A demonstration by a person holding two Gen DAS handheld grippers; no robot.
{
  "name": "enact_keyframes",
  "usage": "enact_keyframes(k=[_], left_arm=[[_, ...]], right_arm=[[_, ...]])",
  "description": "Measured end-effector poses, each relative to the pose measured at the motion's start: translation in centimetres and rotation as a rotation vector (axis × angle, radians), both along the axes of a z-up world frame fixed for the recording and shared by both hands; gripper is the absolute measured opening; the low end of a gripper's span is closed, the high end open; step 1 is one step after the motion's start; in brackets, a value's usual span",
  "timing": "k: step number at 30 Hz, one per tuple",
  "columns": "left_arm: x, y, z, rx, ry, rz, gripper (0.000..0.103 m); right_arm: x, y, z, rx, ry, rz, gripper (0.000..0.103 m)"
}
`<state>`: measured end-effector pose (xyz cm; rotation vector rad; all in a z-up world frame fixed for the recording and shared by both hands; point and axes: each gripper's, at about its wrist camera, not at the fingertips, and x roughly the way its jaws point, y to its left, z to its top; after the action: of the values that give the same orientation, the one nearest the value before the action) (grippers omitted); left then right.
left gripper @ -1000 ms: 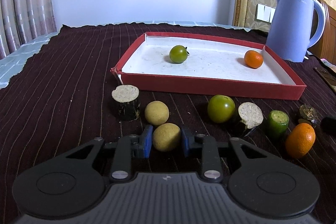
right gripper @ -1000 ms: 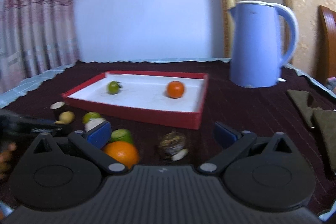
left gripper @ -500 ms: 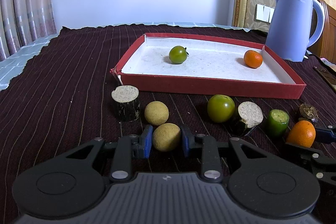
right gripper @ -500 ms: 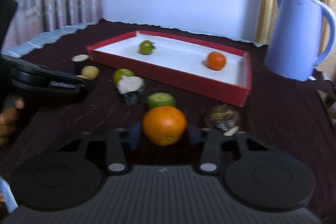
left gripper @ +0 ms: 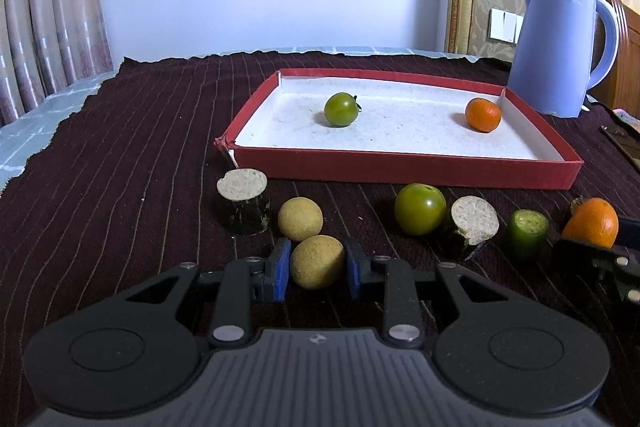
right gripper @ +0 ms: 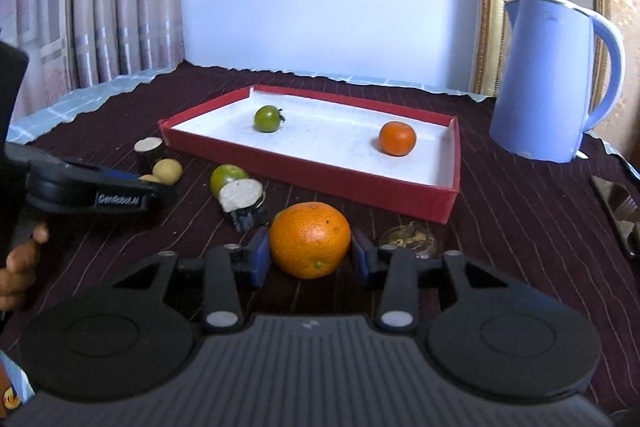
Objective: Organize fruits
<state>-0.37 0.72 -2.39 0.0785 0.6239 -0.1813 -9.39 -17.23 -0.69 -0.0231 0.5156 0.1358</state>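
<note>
two grippers are at work on the dark striped cloth (left gripper: 120,155), both on the near side of the red tray (left gripper: 400,167). the left gripper (left gripper: 316,267) has its blue pads pressed on either side of a tan round fruit (left gripper: 317,261), which sits on the cloth a little way in front of the tray's near wall. a second tan fruit (left gripper: 300,219) lies just behind it, closer to the tray, and a cut stub with a pale top (left gripper: 243,201) stands upright beside that one, near the tray's left front corner.

the right gripper (right gripper: 310,255) has just closed its jaws, and its pads now press on a large orange (right gripper: 310,245), in front of the tray's right half. from the left camera that same orange (left gripper: 592,223) shows at the far right with the dark finger of the other tool under it.

between the two held fruits, along the tray's near wall, sit a green tomato (left gripper: 420,209), a second pale-topped stub tilted on its side (left gripper: 474,223) and a short green cut piece (left gripper: 528,231). a brownish husk-like thing (right gripper: 408,237) lies just right of the large orange; i cannot tell what it is.

inside the tray, a small green tomato (left gripper: 341,109) rests toward the left and a small orange (left gripper: 483,114) close to the right wall. a blue kettle (left gripper: 560,47) stands beyond the tray's far right corner. a hand (right gripper: 20,263) holds the left tool's grip.
</note>
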Motion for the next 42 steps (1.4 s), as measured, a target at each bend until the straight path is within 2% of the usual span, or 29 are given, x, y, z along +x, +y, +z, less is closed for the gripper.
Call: enact_keyframes(k=[7, 17, 42], left_arm=[[-0.4, -0.7, 0.8, 0.025, -0.012, -0.008, 0.028], [0.0, -2.7, 3.7, 0.049, -0.071, 0.005, 0.028], [4.1, -4.1, 4.7, 0.089, -0.042, 0.011, 0.028]], right_arm=[[-0.1, -0.7, 0.5, 0.041, -0.026, -0.026, 0.039], [0.4, -1.0, 2.4, 0.071, -0.092, -0.047, 0.039], [3.5, -1.4, 4.5, 0.032, -0.134, -0.071, 0.039]])
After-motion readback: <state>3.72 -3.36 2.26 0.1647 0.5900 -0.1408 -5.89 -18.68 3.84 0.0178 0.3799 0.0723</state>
